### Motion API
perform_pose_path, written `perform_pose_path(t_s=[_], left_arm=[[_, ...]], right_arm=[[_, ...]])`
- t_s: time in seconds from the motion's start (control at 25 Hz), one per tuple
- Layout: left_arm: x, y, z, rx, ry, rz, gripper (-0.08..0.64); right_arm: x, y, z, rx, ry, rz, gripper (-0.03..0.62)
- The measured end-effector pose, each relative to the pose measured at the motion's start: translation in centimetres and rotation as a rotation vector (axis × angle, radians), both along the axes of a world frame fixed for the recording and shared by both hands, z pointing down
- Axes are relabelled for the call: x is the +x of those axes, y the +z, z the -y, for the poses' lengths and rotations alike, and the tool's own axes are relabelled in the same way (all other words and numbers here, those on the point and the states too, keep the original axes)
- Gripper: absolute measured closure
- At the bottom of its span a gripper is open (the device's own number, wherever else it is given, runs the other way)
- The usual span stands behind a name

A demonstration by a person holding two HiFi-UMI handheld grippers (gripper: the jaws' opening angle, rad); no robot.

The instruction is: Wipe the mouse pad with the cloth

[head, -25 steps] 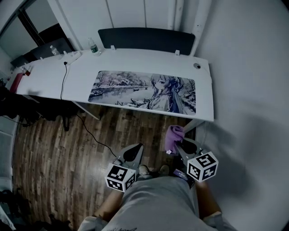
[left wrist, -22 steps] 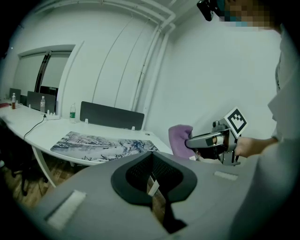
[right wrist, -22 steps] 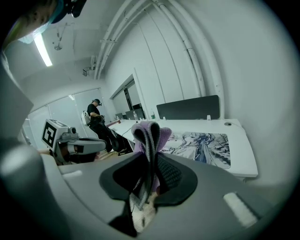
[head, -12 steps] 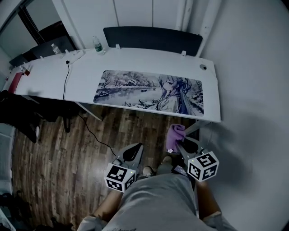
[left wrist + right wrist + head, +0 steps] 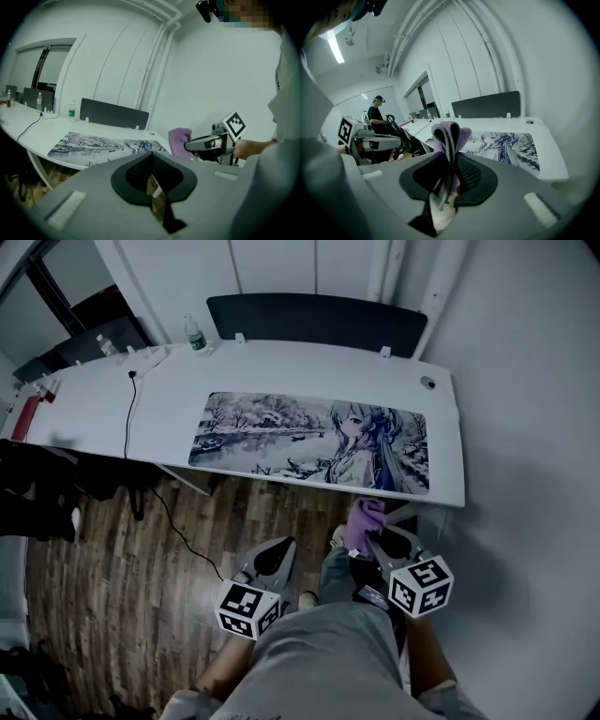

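From the head view we see both grippers held low over the wooden floor (image 5: 112,549), short of the white desk (image 5: 112,409). The right gripper (image 5: 371,538) pinches a folded purple cloth (image 5: 364,519), which sticks up past its tips just beside the desk's near edge, apart from the mouse pad (image 5: 281,432). The right gripper view shows what the head view cannot. There the cloth runs down between the two dark pads (image 5: 471,176), clamped with a grey edge folded in, and far off to the left a person in dark clothes (image 5: 375,116) stands by another desk. In its own view the left gripper (image 5: 151,164) has its jaws pressed together, with only a thin slit of floor showing between them; that view also catches the cloth from the side. The long mouse pad lies flat along the desk's front, printed with a long-haired girl in a snowy scene of trees and water. Behind it stands a dark divider panel (image 5: 314,313). A water bottle (image 5: 194,336) and a black cable (image 5: 128,418) sit toward the desk's left, and a round grommet (image 5: 428,382) near its right back corner. The walls are white, with pipes (image 5: 487,51) running up to the ceiling. We find the bottle's label too small to read, and the only print on the grippers is the black-and-white square markers on their cubes (image 5: 419,587).
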State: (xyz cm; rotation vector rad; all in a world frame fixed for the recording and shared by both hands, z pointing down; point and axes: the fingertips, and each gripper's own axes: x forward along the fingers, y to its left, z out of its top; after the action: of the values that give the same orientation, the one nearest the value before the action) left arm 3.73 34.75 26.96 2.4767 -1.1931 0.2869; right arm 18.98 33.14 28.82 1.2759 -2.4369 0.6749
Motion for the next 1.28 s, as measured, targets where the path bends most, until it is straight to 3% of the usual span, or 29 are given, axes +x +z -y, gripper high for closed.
perform_pose_path(t_s=[0.88, 1.28], left_arm=[[8.2, -1.2, 23.0, 0.009, -0.015, -0.006, 0.543], [11.0, -0.5, 27.7, -0.010, -0.031, 0.031, 0.543]], right_arm=[[8.7, 0.3, 22.2, -0.072, -0.044, -0.026, 0.502], [12.3, 1.3, 27.9, -0.097, -0.065, -0.012, 0.502]])
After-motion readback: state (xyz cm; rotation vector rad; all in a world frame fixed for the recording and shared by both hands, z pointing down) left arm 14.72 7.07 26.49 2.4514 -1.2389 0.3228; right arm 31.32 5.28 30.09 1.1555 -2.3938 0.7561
